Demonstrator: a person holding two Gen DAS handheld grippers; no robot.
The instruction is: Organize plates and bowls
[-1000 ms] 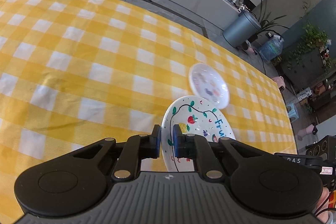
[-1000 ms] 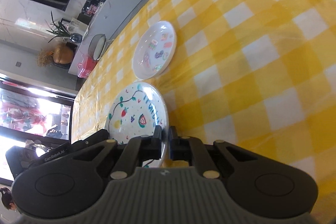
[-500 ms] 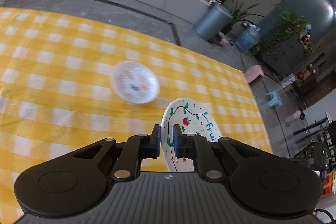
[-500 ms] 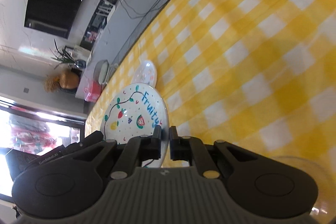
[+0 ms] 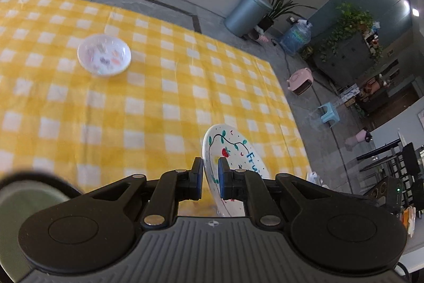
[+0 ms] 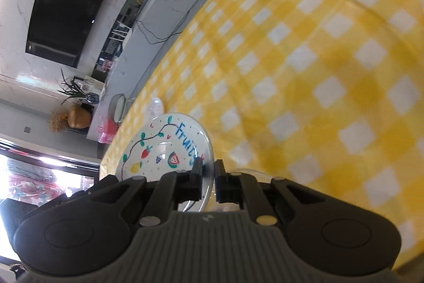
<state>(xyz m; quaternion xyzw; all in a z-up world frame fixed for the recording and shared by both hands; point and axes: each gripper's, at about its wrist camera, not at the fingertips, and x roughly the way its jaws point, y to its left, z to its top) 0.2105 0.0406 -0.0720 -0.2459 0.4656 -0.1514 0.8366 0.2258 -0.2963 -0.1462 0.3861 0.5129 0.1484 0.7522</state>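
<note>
A white plate painted with fruit and the word "Fruity" [image 5: 233,150] hangs tilted above the yellow checked tablecloth [image 5: 132,110]. My left gripper [image 5: 210,169] is shut on one side of its rim. In the right wrist view the same plate [image 6: 164,145] shows its painted face, and my right gripper [image 6: 208,169] is shut on its opposite rim. A small white dish with pastel prints [image 5: 104,55] lies flat on the cloth far off to the left. From the right wrist only a sliver of that dish [image 6: 156,105] shows behind the held plate.
A blurred grey-green round thing [image 5: 26,198] sits close at the lower left of the left wrist view. The table's right edge [image 5: 291,110] drops to a floor with a blue stool [image 5: 327,114], a pink carrier [image 5: 300,80] and a grey bin [image 5: 246,12].
Both grippers have lifted the fruit plate and carried it across the table. The small dish, right beside the plate before, now lies far off to the left and looks smaller.
</note>
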